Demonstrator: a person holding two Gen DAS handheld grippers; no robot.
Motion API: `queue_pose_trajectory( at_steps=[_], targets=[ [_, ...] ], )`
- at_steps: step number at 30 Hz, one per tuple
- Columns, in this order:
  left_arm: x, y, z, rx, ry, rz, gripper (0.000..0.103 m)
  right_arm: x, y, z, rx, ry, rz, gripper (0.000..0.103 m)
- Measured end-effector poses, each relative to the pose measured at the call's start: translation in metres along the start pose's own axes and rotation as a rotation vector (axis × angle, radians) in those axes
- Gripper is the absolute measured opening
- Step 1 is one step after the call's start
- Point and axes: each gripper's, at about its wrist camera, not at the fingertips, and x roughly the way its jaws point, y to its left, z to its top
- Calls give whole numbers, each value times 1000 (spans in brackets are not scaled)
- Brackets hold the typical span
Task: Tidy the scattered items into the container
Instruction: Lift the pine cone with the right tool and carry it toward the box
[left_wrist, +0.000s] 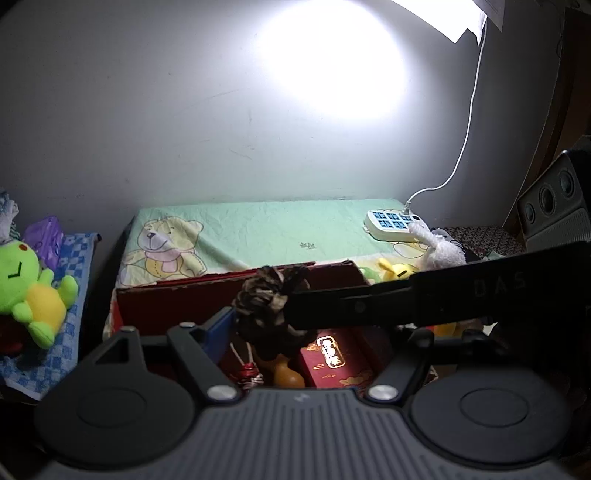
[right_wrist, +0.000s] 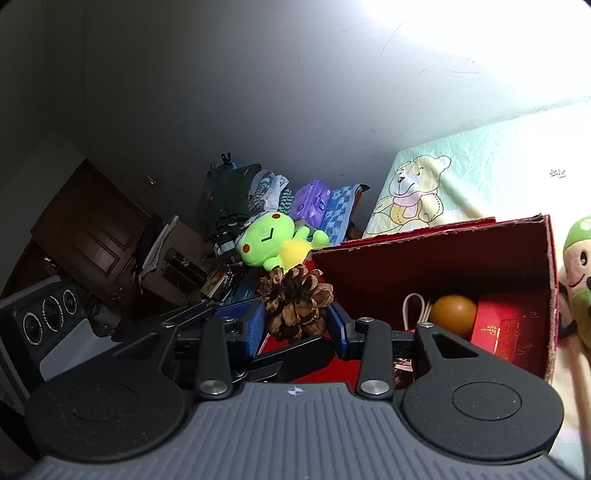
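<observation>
Your right gripper (right_wrist: 297, 317) has the pine cone (right_wrist: 295, 301) pinched between its blue pads, held over the near-left corner of the red box (right_wrist: 436, 258). The right wrist view is the one that shows that grip properly. From the left wrist view you only see the pine cone (left_wrist: 271, 295) from the side, with the right gripper's black finger (left_wrist: 332, 308) reaching in across the frame and covering part of the box.

Your left gripper (left_wrist: 291, 332): its jaws stand apart, and I see only one blue pad (left_wrist: 219, 334), so I can't tell whether it touches the cone.

Inside the box the right view gives you an orange ball (right_wrist: 453, 312), a red packet (right_wrist: 511, 328) with gold print and a white cord loop (right_wrist: 415, 308). The left view adds a power strip (left_wrist: 393, 221) with its white cable on the bear-print cloth (left_wrist: 240, 232), plus a white plush (left_wrist: 439, 247) and a yellow plush (left_wrist: 393, 273) behind the box.

Both show the green frog plush (right_wrist: 275, 242) off to the left on a blue checked towel (left_wrist: 72, 258). Only the right view catches the green-hatted plush (right_wrist: 580, 280) just beside the box's right wall.
</observation>
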Motion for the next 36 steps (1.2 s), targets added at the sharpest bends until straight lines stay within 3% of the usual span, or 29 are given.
queue_pose_trajectory(
  at_steps=[7, 20, 25, 36],
  targets=[
    [8, 27, -10, -10, 19, 15, 76, 33, -11, -1, 71, 61, 26, 41],
    [50, 64, -25, -98, 137, 30, 76, 79, -45, -4, 147, 180, 8, 41],
    [67, 74, -31, -151, 191, 53, 67, 93, -64, -2, 216, 241, 9, 40],
    [87, 79, -34, -181, 259, 117, 58, 106, -85, 1, 297, 325, 15, 41]
  ],
)
